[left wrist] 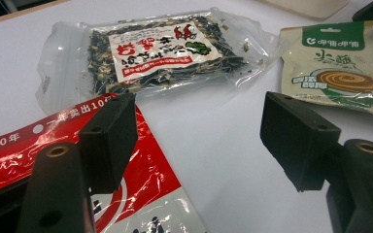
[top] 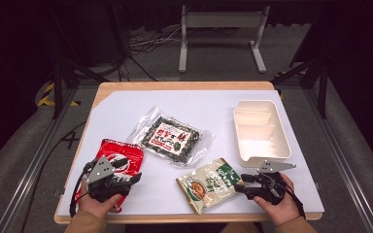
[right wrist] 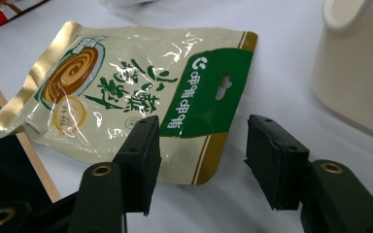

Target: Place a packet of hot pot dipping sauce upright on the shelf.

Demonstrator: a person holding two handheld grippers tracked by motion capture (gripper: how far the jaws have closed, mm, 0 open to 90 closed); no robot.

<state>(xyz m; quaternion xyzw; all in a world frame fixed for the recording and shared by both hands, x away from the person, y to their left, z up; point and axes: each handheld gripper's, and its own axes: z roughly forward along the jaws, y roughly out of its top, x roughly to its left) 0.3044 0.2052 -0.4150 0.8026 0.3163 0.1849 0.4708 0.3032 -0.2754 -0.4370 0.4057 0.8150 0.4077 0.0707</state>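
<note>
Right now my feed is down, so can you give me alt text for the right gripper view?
The right gripper hovers with open jaws over the near edge of a glossy cream-and-green snack pouch lying flat on the white table sheet. A cream plastic compartment tray stands at the right, apart from the pouch.

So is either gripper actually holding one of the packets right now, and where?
Nothing is held. The left gripper stands open over the red packet, the right gripper open at the green packet.
</note>
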